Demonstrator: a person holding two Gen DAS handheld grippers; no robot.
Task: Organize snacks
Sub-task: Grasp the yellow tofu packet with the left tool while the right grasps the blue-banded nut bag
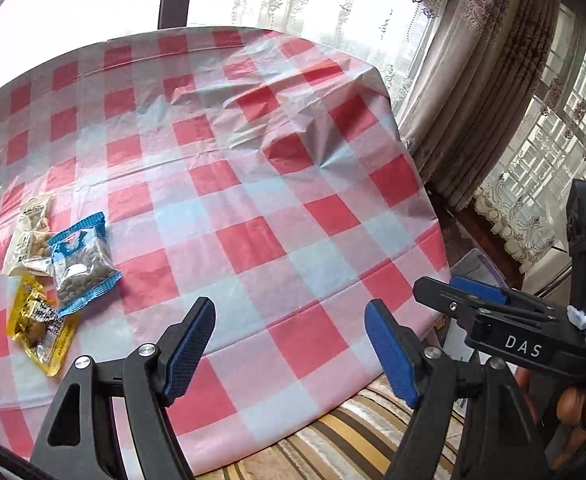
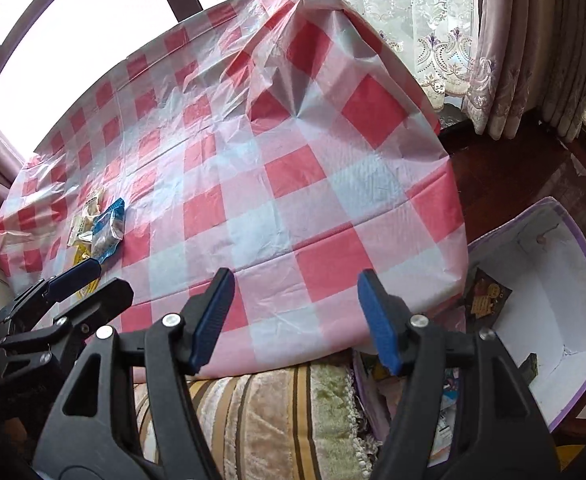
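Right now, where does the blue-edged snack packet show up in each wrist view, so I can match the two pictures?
Left wrist: blue-edged snack packet lies at lower left on the checked tablecloth, overlapping the white packet and the yellow packet.
Right wrist: the same packet sits small at mid-left, just beyond the left gripper.
Shared landmark: the puckered crease in the tablecloth near the far right corner.

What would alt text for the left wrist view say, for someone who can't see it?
Open left tongs hover over a table with a red-checked cloth, holding nothing. Three snack packets lie bunched at the left: white, blue and yellow. The right tongs show at the right edge.
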